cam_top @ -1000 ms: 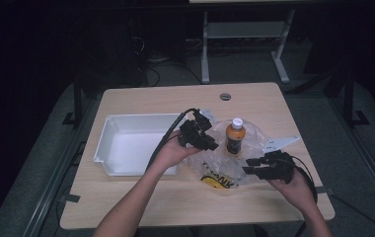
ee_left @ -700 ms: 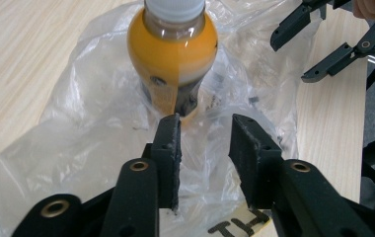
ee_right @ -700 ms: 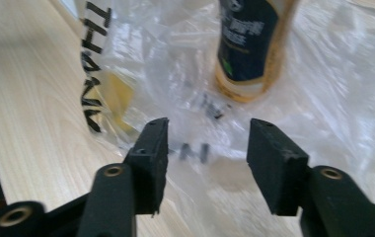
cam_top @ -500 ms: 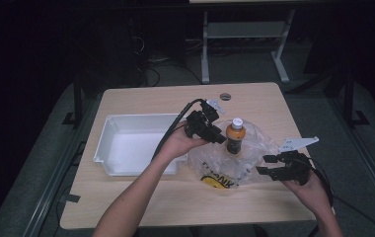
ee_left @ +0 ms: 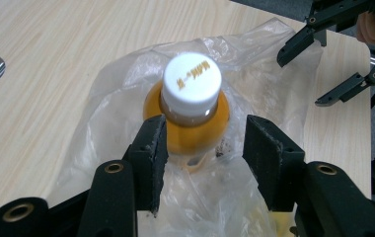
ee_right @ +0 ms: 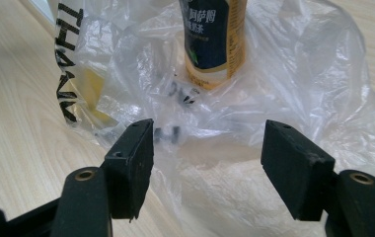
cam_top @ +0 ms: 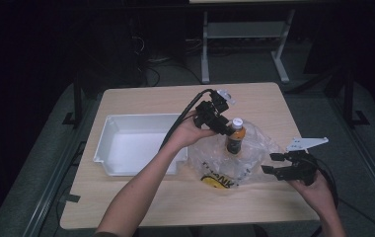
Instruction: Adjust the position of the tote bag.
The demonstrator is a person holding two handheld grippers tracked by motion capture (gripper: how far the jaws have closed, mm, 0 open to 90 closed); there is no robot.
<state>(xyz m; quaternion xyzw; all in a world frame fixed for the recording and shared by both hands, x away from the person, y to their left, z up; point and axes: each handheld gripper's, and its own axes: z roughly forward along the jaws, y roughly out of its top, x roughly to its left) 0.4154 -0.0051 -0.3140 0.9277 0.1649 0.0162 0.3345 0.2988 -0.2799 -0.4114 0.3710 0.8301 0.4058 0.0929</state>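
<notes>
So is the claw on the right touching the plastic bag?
Apart. In the right gripper view, the right gripper has its jaws wide open, just opened, with the plastic bag lying beyond its pads, nothing pinched.

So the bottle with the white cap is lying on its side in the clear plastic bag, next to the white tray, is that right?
Not quite. The bottle stands upright, its white cap on top, as the high view shows. The rest holds: it is in the clear plastic bag, next to the white tray.
</notes>
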